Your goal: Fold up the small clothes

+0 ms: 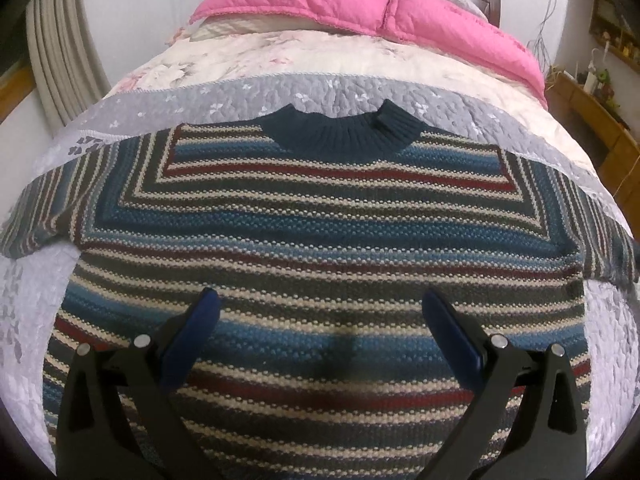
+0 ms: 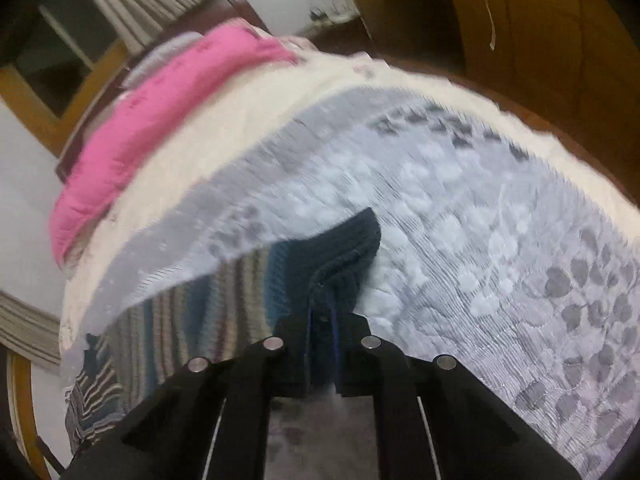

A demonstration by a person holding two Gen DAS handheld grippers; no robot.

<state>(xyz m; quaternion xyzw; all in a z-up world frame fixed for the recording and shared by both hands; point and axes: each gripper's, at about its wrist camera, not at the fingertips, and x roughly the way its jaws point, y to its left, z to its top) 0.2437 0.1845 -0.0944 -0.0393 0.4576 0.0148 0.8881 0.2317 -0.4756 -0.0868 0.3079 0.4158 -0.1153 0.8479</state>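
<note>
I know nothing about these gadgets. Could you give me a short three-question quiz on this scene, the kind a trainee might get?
1. True or false: the left gripper hangs over the striped sweater with its jaws apart, holding nothing.
2. What is the right gripper shut on? A) the pink blanket B) the sweater's dark cuff C) the curtain
3. Fill in: the sweater lies spread on the grey ____ of the bed.

Key: 1 true; 2 B; 3 quilt.
</note>
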